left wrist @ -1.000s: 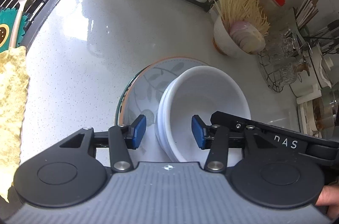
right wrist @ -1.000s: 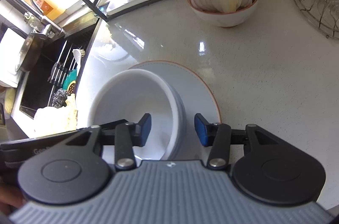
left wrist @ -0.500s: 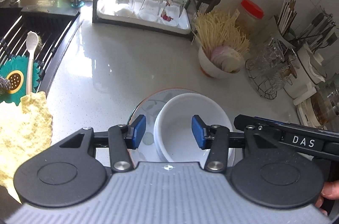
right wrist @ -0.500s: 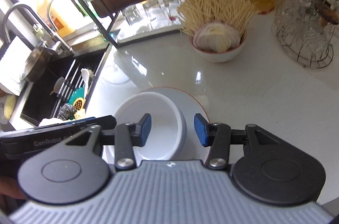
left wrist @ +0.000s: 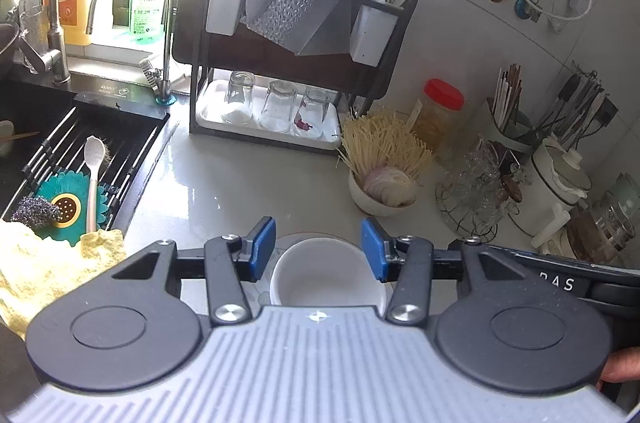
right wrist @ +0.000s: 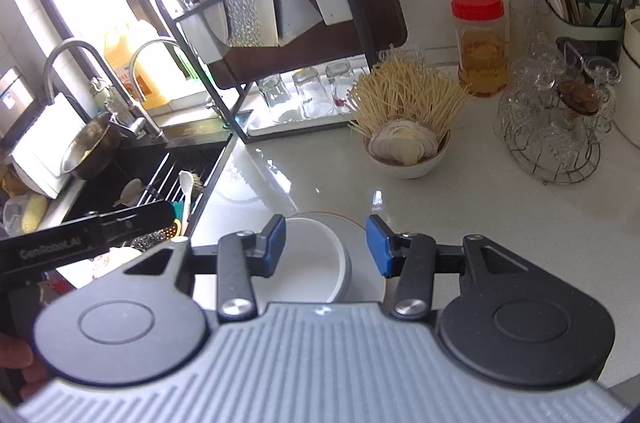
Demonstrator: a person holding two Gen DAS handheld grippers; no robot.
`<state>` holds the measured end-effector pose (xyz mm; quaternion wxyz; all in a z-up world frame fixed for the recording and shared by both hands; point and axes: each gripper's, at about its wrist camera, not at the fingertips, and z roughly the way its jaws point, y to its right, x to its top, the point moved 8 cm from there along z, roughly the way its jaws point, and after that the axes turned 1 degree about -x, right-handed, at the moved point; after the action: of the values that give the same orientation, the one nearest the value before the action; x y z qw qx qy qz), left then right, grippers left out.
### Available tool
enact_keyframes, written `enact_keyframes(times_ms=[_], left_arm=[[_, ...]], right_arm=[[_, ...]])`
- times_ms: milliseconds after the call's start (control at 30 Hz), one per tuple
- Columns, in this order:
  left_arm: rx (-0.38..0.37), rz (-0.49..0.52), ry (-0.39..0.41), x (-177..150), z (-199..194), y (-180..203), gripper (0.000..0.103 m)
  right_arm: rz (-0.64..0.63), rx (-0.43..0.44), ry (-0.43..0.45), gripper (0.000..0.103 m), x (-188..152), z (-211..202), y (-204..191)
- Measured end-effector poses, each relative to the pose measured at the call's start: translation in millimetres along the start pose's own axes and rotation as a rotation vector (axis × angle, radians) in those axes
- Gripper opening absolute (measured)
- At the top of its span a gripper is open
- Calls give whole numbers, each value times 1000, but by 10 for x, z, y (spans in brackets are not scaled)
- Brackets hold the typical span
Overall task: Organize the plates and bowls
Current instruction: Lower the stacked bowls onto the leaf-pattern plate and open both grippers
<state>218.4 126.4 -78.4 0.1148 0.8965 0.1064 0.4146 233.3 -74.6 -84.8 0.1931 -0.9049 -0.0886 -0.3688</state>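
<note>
Stacked on the plate [right wrist: 356, 223] at lower centre, below and ahead of both grippers: white bowls [left wrist: 326, 273], seemingly nearer the left gripper [left wrist: 319, 249] than the right gripper [right wrist: 326, 245], jaws apart, empty.

left gripper [left wrist: 319, 249]: black arms; blue pads; silver screws; ribbed grey base | right gripper [right wrist: 326, 245]: same

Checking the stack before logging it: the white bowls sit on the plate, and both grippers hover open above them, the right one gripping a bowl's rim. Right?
Not quite: the right gripper grips nothing. The right wrist view shows its pads apart and clear above the white bowls on the plate. The left gripper is open too.
</note>
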Motion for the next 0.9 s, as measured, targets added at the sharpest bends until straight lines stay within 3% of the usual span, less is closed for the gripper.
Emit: enact_keyframes(times_ms=[433, 900], left_arm=[[53, -7, 49, -197, -491, 314, 54], [94, -11, 65, -565, -838, 621, 54]], right_arm=[[-57, 33, 87, 48, -1, -608, 84], [-119, 63, 106, 48, -245, -983, 154]])
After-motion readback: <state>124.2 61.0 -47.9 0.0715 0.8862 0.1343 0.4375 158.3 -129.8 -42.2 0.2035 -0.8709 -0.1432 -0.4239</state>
